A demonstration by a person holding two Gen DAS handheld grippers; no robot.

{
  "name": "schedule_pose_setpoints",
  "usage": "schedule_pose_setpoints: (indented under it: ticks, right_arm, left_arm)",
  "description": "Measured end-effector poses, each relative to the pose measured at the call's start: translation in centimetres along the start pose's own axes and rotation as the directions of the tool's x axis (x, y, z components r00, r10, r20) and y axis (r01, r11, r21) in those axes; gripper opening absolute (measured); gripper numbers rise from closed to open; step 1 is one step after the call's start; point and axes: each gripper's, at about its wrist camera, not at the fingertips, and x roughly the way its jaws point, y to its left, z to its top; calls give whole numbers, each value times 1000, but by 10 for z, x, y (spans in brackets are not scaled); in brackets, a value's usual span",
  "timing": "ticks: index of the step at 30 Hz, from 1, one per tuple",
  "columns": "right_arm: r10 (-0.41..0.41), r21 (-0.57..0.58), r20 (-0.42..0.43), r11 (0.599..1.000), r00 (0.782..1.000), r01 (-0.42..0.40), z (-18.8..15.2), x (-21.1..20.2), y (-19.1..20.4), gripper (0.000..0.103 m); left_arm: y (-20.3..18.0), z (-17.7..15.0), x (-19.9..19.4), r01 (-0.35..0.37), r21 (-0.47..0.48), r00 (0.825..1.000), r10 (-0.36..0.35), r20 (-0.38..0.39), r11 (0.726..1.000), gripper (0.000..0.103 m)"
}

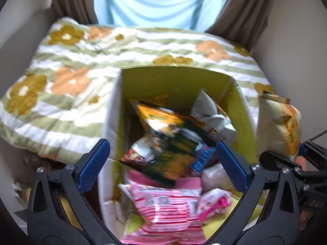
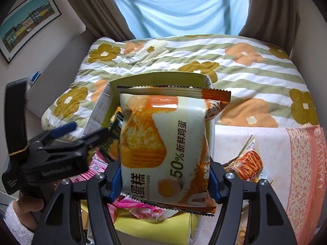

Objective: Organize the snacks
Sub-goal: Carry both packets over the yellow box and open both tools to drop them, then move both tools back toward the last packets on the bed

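Observation:
A box (image 1: 184, 77), yellow-green inside and white outside, stands on the bed with several snack packets in it: a pink striped one (image 1: 169, 204), an orange one (image 1: 159, 114) and a grey one (image 1: 212, 114). My left gripper (image 1: 163, 163) hangs open over the box. A blurred green and orange packet (image 1: 173, 155) lies below its spread blue pads (image 1: 94, 163), which do not touch it. My right gripper (image 2: 165, 181) is shut on a white and orange chiffon cake packet (image 2: 163, 138), held upright just right of the box (image 2: 163, 79). The left gripper (image 2: 85, 132) shows at its left.
A striped quilt with flowers (image 1: 61, 61) covers the bed behind the box. A packet of orange sticks (image 2: 247, 161) lies on a pink floral cloth (image 2: 302, 163) to the right. Curtains and a blue sheet hang at the back. A hand in a white fluffy sleeve (image 2: 18, 220) holds the left gripper.

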Motion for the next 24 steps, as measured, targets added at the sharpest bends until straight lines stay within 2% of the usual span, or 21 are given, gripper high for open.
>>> schedule_pose_setpoints:
  ticks: [6,15,17,18,19,21,24]
  right_arm:
    - [-11,-4,-30,1000,999,10,-3,7,-1,62]
    - [-12,-39,-55,999,998,9,5,16,12,63]
    - [-20,-48,-48,999,999,18,10,18,17,67]
    - [-23,-54,-35,998,999,21,11,18,19,76]
    - [-27,-57,-13,998,1000,26,13,16,21,90]
    - [-30,-64,7,998,1000,30,12,10,22,100]
    - [-69,-86,2,994,998,69,5,6,23,100]
  left_arm:
    - [10,-11,-18,-23,-12,999,23,31,1000,103]
    - [25,-37,-40,-29,-47,999,31,33,998,103]
    - [28,-40,-45,-29,-60,999,31,35,998,103]
    - [30,-42,-48,-32,-63,999,34,39,997,103]
    - [31,-42,-51,-37,-64,998,40,45,997,103]
    - [33,-46,-60,-53,-65,996,57,63,996,103]
    - [36,-50,-68,-46,-78,995,52,79,996,103]
